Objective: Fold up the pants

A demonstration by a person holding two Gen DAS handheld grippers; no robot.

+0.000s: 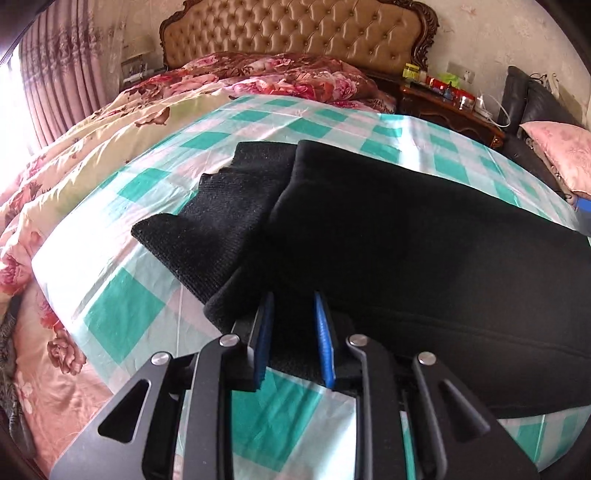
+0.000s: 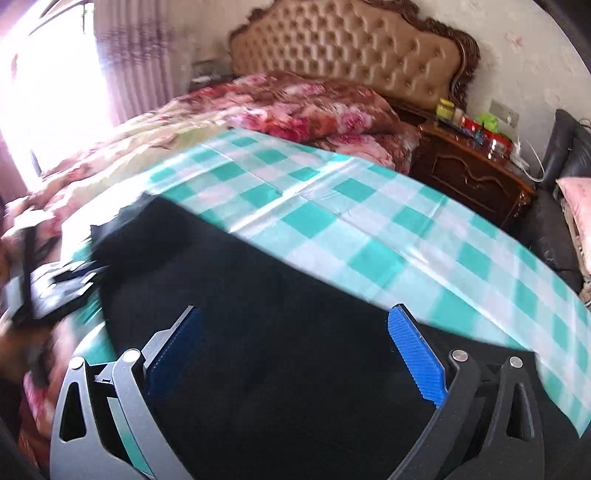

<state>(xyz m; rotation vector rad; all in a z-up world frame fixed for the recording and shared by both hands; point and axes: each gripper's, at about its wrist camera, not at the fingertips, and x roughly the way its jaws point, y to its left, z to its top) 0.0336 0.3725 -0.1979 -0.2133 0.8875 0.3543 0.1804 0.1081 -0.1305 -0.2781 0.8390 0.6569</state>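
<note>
Black pants [image 1: 388, 236] lie on a teal-and-white checked cloth [image 1: 122, 280] spread over the bed, with ribbed cuffs [image 1: 221, 206] stacked at the left. My left gripper [image 1: 293, 299] is closed on the near edge of the pants, with black fabric between its blue pads. In the right wrist view the pants [image 2: 277, 332] fill the lower middle. My right gripper [image 2: 295, 314] is wide open just above them and holds nothing. The left gripper shows at the left edge of that view [image 2: 62, 288], blurred.
A floral quilt [image 1: 92, 140] and red floral pillows [image 1: 288, 77] lie behind the cloth, under a tufted headboard [image 1: 295, 33]. A wooden nightstand [image 2: 469, 173] with small items stands to the right, beside a dark sofa [image 2: 554, 221]. Pink curtains [image 1: 55, 74] hang on the left.
</note>
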